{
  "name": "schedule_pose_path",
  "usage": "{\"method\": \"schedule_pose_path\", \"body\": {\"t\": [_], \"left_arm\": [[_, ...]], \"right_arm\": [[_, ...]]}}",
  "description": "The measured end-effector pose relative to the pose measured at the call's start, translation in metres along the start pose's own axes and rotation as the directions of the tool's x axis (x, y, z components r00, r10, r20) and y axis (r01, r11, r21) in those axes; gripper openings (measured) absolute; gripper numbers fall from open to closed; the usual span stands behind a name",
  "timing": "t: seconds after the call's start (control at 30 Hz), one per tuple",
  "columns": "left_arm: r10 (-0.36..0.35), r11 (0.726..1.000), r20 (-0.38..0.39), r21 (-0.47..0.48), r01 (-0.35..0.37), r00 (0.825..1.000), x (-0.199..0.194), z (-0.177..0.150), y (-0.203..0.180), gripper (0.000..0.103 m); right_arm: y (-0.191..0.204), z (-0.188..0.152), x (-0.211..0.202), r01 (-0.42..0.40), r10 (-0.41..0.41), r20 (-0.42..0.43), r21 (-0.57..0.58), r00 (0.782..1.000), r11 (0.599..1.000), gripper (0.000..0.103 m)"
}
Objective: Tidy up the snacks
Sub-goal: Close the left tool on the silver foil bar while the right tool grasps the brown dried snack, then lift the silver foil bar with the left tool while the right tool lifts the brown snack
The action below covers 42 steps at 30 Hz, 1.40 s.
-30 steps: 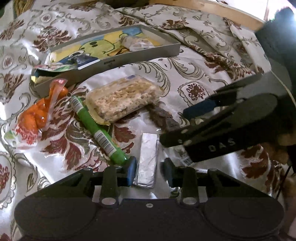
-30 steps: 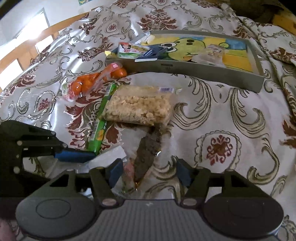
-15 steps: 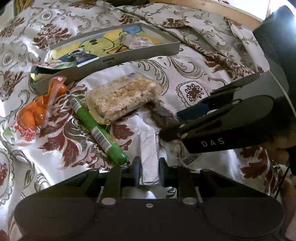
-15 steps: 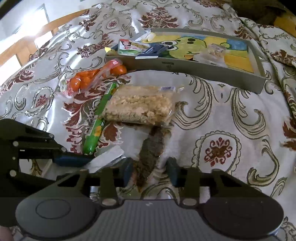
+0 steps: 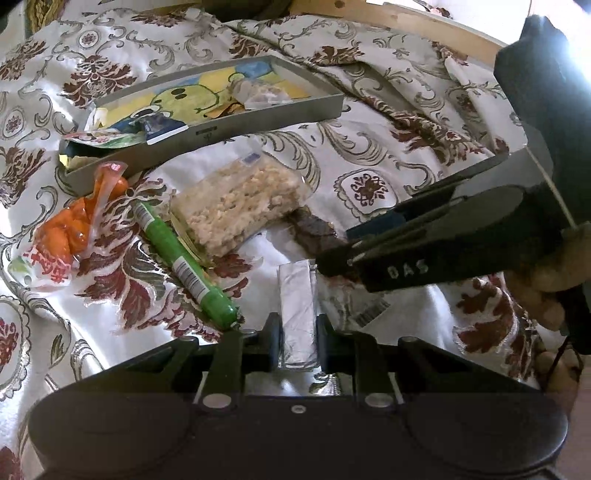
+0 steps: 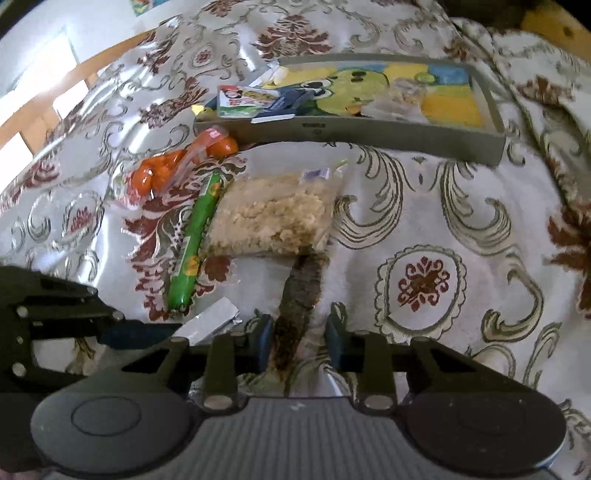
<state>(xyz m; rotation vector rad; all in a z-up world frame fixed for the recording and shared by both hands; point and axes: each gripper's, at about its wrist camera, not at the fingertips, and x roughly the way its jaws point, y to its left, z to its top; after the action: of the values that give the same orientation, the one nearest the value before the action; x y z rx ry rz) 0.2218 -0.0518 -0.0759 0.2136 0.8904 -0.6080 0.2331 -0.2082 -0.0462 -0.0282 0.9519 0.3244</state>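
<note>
My left gripper (image 5: 297,341) is shut on a silver foil bar (image 5: 297,310) that lies on the patterned cloth. My right gripper (image 6: 299,338) is shut on a dark brown snack in a clear wrapper (image 6: 297,295); it also shows from the side in the left wrist view (image 5: 343,258). Beyond lie a clear bag of pale puffed snack (image 5: 240,206), a green tube snack (image 5: 181,258) and an orange snack bag (image 5: 70,229). A grey tray (image 5: 266,118) with a cartoon picture holds several small packets at the far side.
The surface is a rumpled bedspread with brown floral patterns (image 6: 461,258). A wooden bed edge (image 5: 406,22) runs along the far right. The tray's right half (image 6: 443,99) shows one clear packet.
Both grippers closed: the left one onto the foil bar, the right one onto the brown snack. Both views have shifted a little nearer to the snacks.
</note>
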Motion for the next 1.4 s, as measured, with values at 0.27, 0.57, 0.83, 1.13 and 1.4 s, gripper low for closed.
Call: {"method": "schedule_pose_path", "body": {"t": [0.27, 0.57, 0.83, 1.13, 1.4], "left_arm": [[0.019, 1.0, 0.011, -0.024, -0.019, 1.0, -0.012, -0.002, 0.0, 0.022], [0.043, 0.996, 0.059, -0.076, -0.038, 0.997, -0.017, 0.0, 0.009, 0.022], [0.044, 0.99, 0.186, -0.138, -0.019, 0.982, -0.034, 0.004, 0.017, 0.022], [0.037, 0.989, 0.241, -0.145, -0.002, 0.97, -0.037, 0.007, 0.017, 0.022], [0.018, 0.987, 0.251, -0.162, 0.023, 0.968, -0.036, 0.008, 0.02, 0.022]], "right_arm": [[-0.008, -0.001, 0.006, -0.04, 0.04, 0.004, 0.028, 0.999, 0.999, 0.049], [-0.003, -0.001, 0.002, -0.01, 0.01, 0.021, 0.014, 1.0, 1.0, 0.032], [0.023, -0.007, -0.027, 0.18, -0.157, 0.172, -0.127, 0.973, 0.975, 0.031], [0.015, -0.005, -0.033, 0.22, -0.195, 0.201, -0.107, 0.96, 0.97, 0.031], [0.011, -0.001, -0.029, 0.229, -0.192, 0.26, -0.121, 0.946, 0.966, 0.019]]}}
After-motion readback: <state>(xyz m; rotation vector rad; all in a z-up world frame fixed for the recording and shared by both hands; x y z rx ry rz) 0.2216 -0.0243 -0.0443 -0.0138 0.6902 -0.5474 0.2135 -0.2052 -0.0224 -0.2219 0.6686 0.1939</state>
